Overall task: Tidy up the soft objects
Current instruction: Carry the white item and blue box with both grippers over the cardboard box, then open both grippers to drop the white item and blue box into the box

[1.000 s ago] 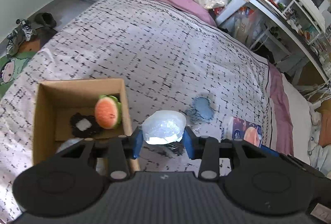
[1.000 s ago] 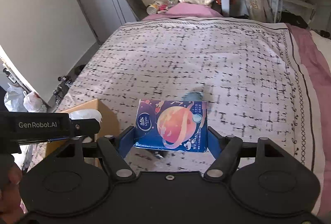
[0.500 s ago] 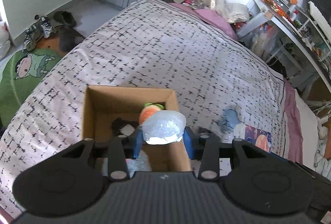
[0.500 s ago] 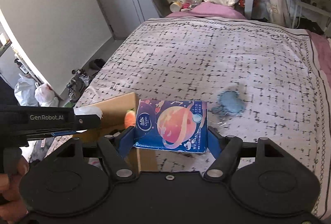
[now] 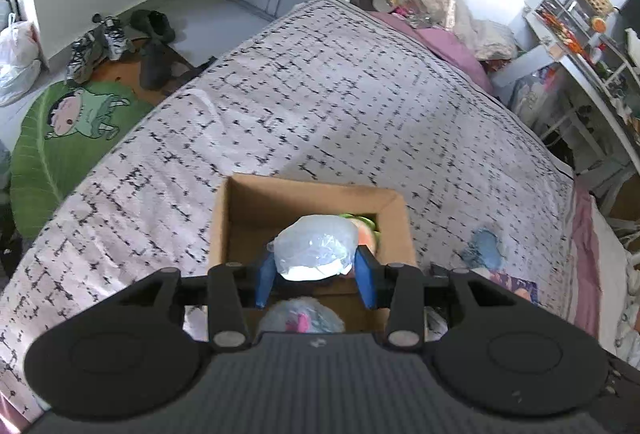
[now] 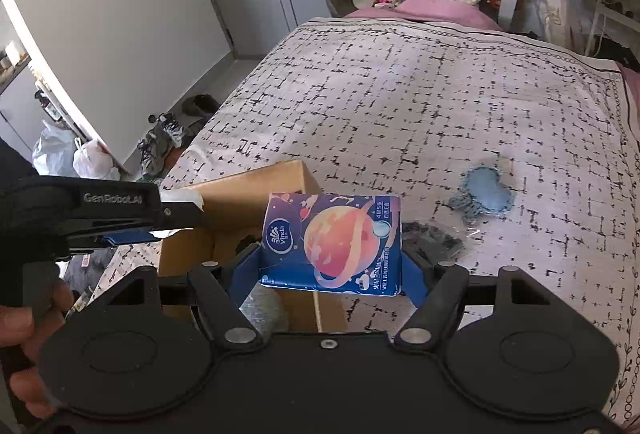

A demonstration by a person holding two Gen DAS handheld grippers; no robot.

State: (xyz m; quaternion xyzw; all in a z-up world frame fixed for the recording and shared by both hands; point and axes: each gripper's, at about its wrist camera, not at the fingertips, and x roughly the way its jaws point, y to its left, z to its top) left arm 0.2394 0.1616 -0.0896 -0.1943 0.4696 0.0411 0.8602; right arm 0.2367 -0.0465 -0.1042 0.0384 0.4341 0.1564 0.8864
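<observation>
My left gripper (image 5: 316, 274) is shut on a clear plastic-wrapped white soft bundle (image 5: 316, 252) and holds it above the open cardboard box (image 5: 240, 193) on the bed. A watermelon-slice plush (image 5: 368, 234) lies in the box, mostly hidden behind the bundle, and another wrapped item (image 5: 302, 318) lies at the box's near end. My right gripper (image 6: 332, 266) is shut on a blue Vinda tissue pack (image 6: 332, 242) with a planet print, held over the right edge of the box (image 6: 240, 201). The left gripper (image 6: 176, 211) shows at the left of the right wrist view.
A blue crocheted piece (image 6: 484, 193) and a dark object (image 6: 432, 240) lie on the bedspread to the right of the box. Shoes (image 5: 108, 41) and a green cartoon mat (image 5: 60, 129) are on the floor at the left. A cluttered desk (image 5: 580, 45) stands at the right.
Both grippers have moved left with their loads. The bundle went from beside the box to over its inside. The tissue pack came from over the bedspread to the box's right edge.
</observation>
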